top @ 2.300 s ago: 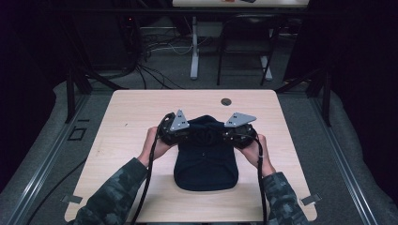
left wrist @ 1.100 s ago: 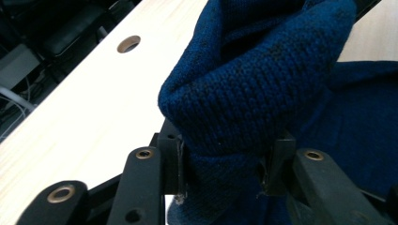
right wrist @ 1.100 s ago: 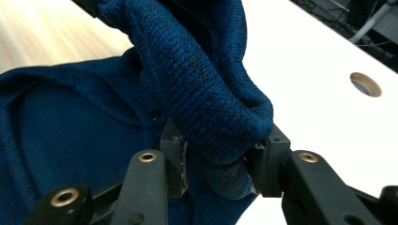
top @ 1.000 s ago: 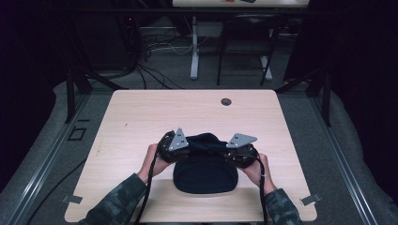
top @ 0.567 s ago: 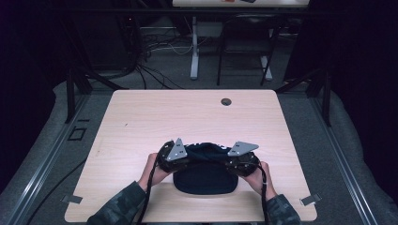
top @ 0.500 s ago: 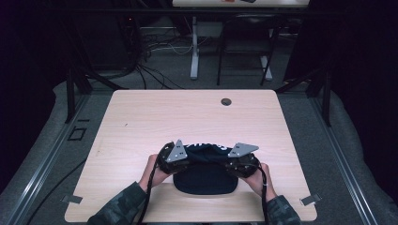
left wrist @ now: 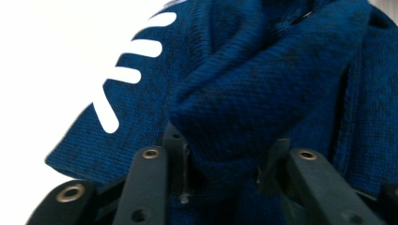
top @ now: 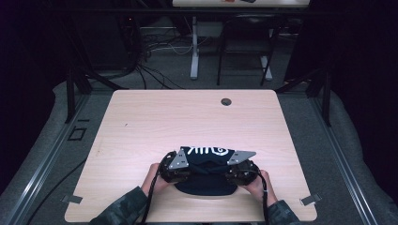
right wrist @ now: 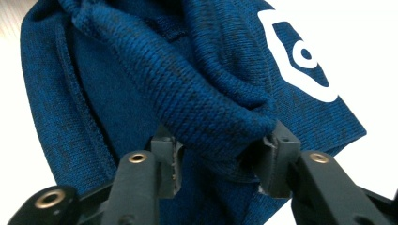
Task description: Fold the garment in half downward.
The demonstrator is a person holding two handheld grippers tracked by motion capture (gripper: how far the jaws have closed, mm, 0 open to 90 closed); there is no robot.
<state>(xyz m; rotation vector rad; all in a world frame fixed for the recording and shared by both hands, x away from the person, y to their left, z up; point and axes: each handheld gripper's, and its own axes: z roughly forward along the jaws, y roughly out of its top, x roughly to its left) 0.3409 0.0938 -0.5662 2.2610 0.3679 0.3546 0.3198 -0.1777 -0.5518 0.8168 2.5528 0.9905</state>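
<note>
Both hands have carried the blue knit garment (top: 205, 174) nearer the person since the earlier frames, folding it shorter, and both sets of fingers have just been opening a little. Left gripper (left wrist: 220, 157) fingers clamp a thick roll of the knit; right gripper (right wrist: 220, 147) fingers pinch a similar bunched fold. Holding both sides at once likely keeps the fold even. Its white-printed edge (top: 206, 151) lies flat on the worktop (top: 187, 117), near the front.
</note>
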